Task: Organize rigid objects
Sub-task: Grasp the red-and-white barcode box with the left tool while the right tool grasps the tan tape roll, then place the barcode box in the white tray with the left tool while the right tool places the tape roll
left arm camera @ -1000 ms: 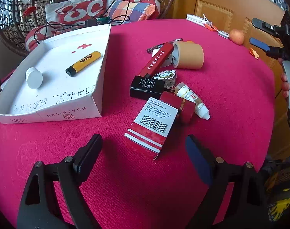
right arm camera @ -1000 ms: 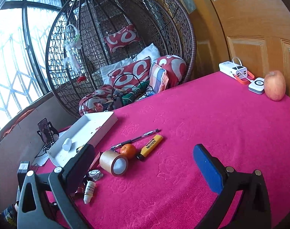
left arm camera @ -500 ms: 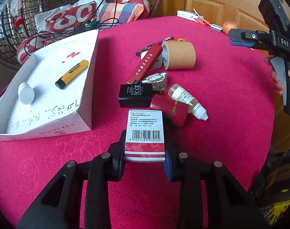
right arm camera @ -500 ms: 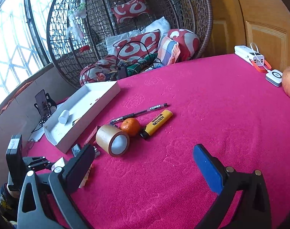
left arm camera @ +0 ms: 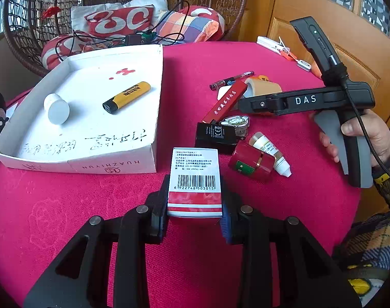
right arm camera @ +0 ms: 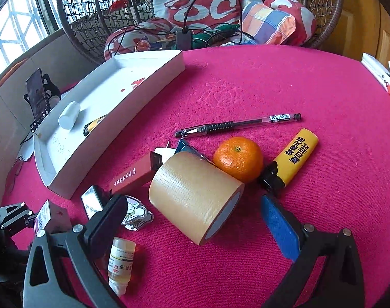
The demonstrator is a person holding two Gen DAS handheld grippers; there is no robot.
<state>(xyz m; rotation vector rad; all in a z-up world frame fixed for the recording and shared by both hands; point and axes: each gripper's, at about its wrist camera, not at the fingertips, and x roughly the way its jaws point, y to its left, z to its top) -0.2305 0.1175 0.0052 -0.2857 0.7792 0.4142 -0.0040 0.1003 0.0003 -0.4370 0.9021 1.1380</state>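
My left gripper (left arm camera: 195,206) is shut on a red-and-white barcode box (left arm camera: 195,177), held just in front of the white tray's near wall (left arm camera: 112,165). A yellow highlighter (left arm camera: 128,97) and a white cylinder (left arm camera: 56,107) lie in the tray. My right gripper (right arm camera: 192,220) is open and straddles a brown tape roll (right arm camera: 192,192) lying on its side, pads clear of it. In the left wrist view the right gripper (left arm camera: 256,104) hangs over the pile, held by a hand (left arm camera: 362,133). A tangerine (right arm camera: 237,157), a second highlighter (right arm camera: 292,161) and a pen (right arm camera: 236,125) lie beyond the tape.
On the pink cloth near the tray lie a long red box (left arm camera: 225,101), a black charger (left arm camera: 215,133), a red tin (left arm camera: 251,164) and a dropper bottle (left arm camera: 272,154). A wicker chair (right arm camera: 323,12) with cushions and cables stands behind the table. A phone on a stand (right arm camera: 37,95) is at left.
My left gripper closed on the barcode box and now holds it slightly nearer the tray. My right gripper swung down from over the table's far side to straddle the tape roll.
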